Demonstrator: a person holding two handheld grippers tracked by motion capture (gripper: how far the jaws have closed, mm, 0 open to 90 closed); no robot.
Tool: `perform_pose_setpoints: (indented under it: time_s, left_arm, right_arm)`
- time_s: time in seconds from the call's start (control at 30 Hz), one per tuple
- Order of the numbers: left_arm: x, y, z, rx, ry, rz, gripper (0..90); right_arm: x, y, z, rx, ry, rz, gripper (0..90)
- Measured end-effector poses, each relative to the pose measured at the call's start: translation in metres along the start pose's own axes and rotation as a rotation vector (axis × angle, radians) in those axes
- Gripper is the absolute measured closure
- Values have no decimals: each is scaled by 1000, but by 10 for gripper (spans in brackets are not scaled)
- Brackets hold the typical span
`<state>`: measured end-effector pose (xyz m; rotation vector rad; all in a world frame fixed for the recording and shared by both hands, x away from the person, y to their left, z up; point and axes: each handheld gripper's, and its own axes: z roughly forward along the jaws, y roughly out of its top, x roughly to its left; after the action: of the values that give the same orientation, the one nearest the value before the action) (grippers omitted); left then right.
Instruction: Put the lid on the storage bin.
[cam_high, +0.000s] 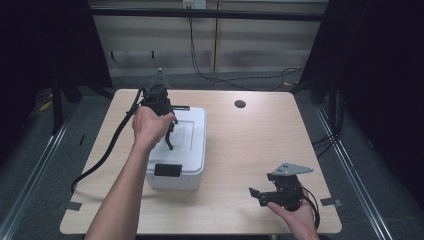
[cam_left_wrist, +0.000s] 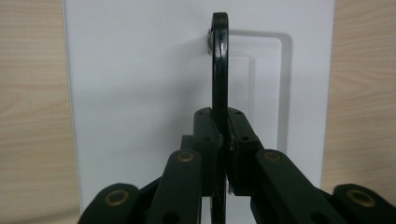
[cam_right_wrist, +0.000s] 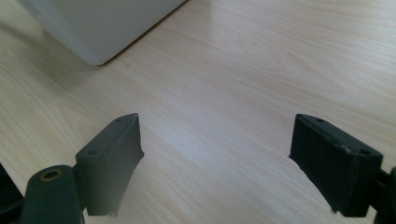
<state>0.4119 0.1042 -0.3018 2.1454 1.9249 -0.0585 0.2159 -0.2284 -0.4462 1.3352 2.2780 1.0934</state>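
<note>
On white box (cam_high: 187, 150), no readable writing.

Even overhead light in high view; wooden table (cam_high: 250, 150) bright, surroundings on both sides falling to near black. Soft short shadows under white box (cam_high: 185, 150). Slightly soft overall, low resolution. Left gripper view: box lid pale, mildly washed out; nearest jaw links blurred. Right gripper view: faint sheen on wood grain, near jaw edges out of focus, box corner (cam_right_wrist: 98, 32) throwing diffuse shadow.
</note>
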Motion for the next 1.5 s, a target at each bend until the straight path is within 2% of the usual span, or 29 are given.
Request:
perform_pose_setpoints:
  time_s: [0.07,0.17,0.23,0.27,0.3,0.37,0.4,0.43,0.53,0.6,0.67,0.73,0.77,0.83,0.87,0.9,0.97,1.0,1.03,1.17,1.2,1.27,1.3,1.33,1.37,1.43,1.47,1.5]
  left_arm:
    - [-1,0,1,1,8,2,840]
    - [-2,1,3,25,3,47,804]
    - [-3,1,4,12,16,38,799]
    - [-2,2,5,27,19,49,798]
    - [-1,2,5,10,20,45,771]
    - [-1,2,4,8,18,48,732]
    - [-1,2,4,5,12,45,732]
    - [1,4,1,-4,-3,53,679]
    - [2,4,-1,-22,-15,61,605]
    - [3,5,-1,-16,-24,82,581]
    - [4,5,-2,-26,-29,97,504]
    - [6,5,-6,-77,-34,106,482]
    - [7,5,-7,-86,-35,117,460]
    - [9,7,-8,-59,-67,150,374]
    - [10,6,-10,-70,-70,153,374]
    - [12,7,-16,-90,-84,156,336]
    - [14,6,-18,-95,-88,164,317]
    - [14,6,-20,-97,-88,176,313]
    - [17,5,-23,-92,-91,205,275]
    - [20,3,-28,-122,-101,233,249]
    - [21,2,-30,-124,-107,250,234]
    - [23,-1,-32,-123,-129,310,175]
    - [25,-3,-34,-130,-111,334,187]
    - [25,-3,-34,-130,-111,334,201]
    - [27,-4,-35,-145,-91,356,201]
    - [29,-7,-37,-169,-76,388,222]
    - [32,-8,-38,-173,-109,407,216]
    - [37,-11,-38,-183,-169,428,214]
  right_arm:
    - [0,0,0,0,0,1,158]
    - [0,0,0,-1,1,1,158]
    - [0,0,0,-2,3,3,158]
    - [0,0,0,0,2,3,158]
    - [0,0,0,-1,4,2,158]
    - [0,0,0,-3,4,2,158]
    - [0,0,0,-3,4,2,158]
    - [0,0,0,-2,5,2,158]
    - [0,0,0,-2,5,2,158]
    - [0,0,1,0,7,5,158]
    - [0,0,1,-1,6,7,158]
    - [0,0,1,0,6,6,158]
    - [0,0,1,1,6,8,158]
    - [-1,0,1,0,6,6,159]
    - [-1,0,1,0,6,6,159]
    - [-1,0,1,0,6,4,158]
    - [0,0,1,3,6,8,158]
    - [0,0,1,3,6,9,158]
    - [0,0,1,2,5,7,158]
    - [0,1,1,1,4,8,158]
    - [0,1,1,1,5,10,158]
    - [0,2,2,3,8,6,158]
    - [0,2,2,5,8,7,159]
    - [0,2,2,5,8,7,159]
    - [0,2,3,6,8,8,158]
    - [0,2,2,2,10,5,159]
    - [0,2,2,0,10,1,160]
    - [-1,2,2,3,10,5,160]
